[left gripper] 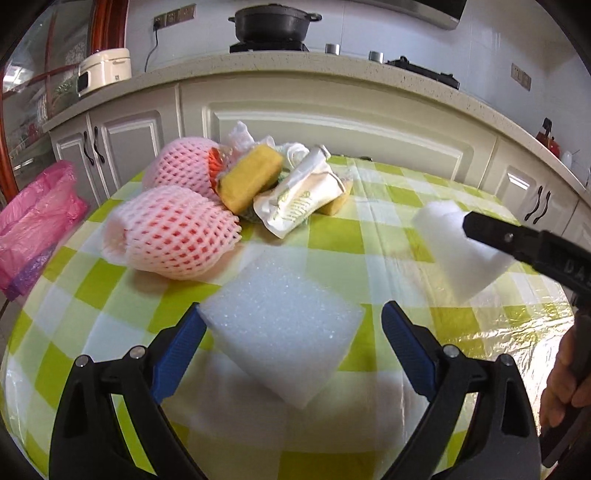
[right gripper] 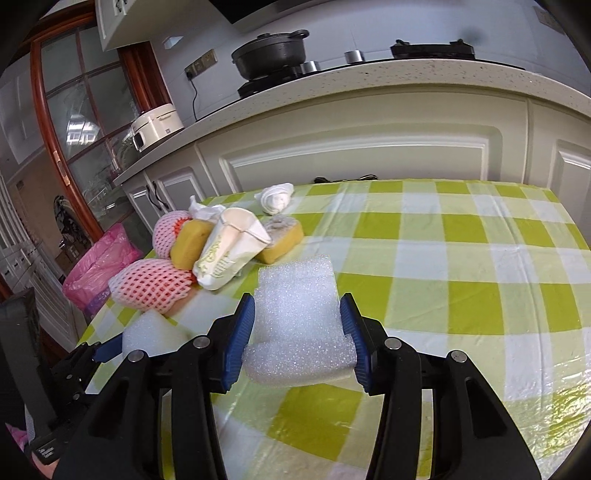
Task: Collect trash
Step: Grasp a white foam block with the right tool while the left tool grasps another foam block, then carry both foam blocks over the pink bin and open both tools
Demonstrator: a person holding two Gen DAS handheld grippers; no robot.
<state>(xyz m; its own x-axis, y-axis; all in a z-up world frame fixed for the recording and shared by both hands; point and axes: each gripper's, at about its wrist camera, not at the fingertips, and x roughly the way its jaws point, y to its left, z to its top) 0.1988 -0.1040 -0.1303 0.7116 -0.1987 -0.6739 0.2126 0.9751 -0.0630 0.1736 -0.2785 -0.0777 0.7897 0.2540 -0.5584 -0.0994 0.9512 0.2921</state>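
Both grippers work over the green-and-white checked tablecloth [right gripper: 480, 280]; my right gripper [right gripper: 297, 339] is clamped on a white foam block [right gripper: 295, 317], its blue pads [right gripper: 240, 339] pressing into either side so the foam bulges between them; in the left wrist view the same block [left gripper: 458, 251] hangs just above the cloth at the right, pinched at the tip of that gripper [left gripper: 480, 229].

My left gripper [left gripper: 291, 354] stands wide, its blue fingertips [left gripper: 181, 350] set to either side of a larger flat square of white foam [left gripper: 284, 325] that lies on the cloth; the left fingertip sits right at the square's corner, though I cannot tell whether it touches.

Further along the table lies a heap of rubbish: two pink foam fruit nets [left gripper: 173, 232] side by side, a yellow sponge [left gripper: 251, 177] leaning on them, a crushed white paper cup with green print [left gripper: 299, 199] beside it, a second yellow sponge [right gripper: 280, 240] partly behind the cup, and crumpled white tissue [right gripper: 275, 197] at the far edge.

Off the table's left side stands a bin lined with a pink plastic bag [left gripper: 37, 221]; behind everything runs a kitchen counter [left gripper: 332, 74] with a black pot [left gripper: 273, 22] on a burner.
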